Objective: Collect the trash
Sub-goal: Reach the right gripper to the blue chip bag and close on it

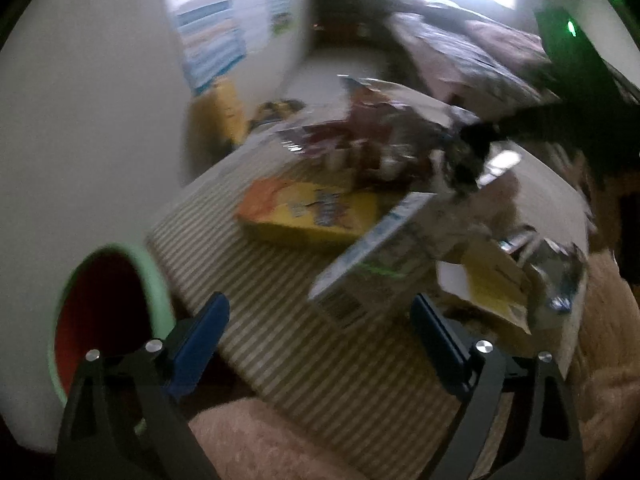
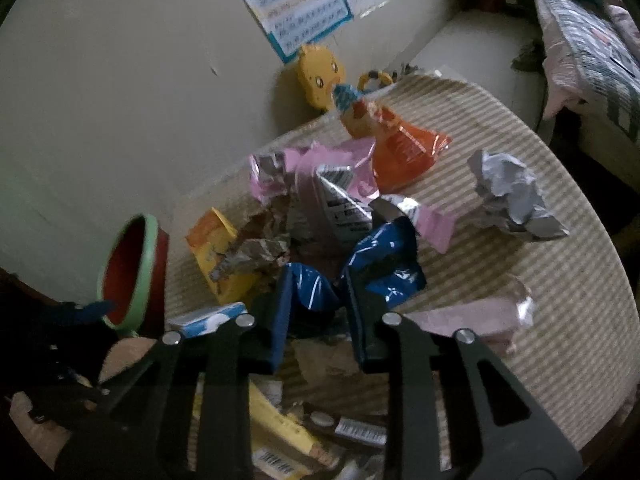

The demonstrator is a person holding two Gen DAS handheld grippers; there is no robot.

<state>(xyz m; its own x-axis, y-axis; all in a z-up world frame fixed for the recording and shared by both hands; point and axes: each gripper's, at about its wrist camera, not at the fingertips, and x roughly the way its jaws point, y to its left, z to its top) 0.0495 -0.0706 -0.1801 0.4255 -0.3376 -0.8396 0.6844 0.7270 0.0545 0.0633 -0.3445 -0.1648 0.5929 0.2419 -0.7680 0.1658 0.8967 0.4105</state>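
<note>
The right tongs [image 2: 314, 300] are clamped on a crumpled blue wrapper [image 2: 384, 264], which bulges out just ahead of the tips, above the striped surface [image 2: 560, 300]. Beyond it lie pink wrappers [image 2: 320, 160] and an orange bag [image 2: 404, 148]; crumpled grey paper [image 2: 508, 196] sits well to their right. The left tongs [image 1: 320, 336] stand wide with nothing between them, a white carton [image 1: 372, 252] just ahead and a yellow box [image 1: 308, 212] farther on.

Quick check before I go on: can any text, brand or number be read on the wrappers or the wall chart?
None can be read.
Wall chart: rows of small print, too blurred.
White wrapper: barcode and dark lines, illegible.
Yellow packet: blue lettering, smeared by motion blur.
Blue wrapper: white marks only.
</note>
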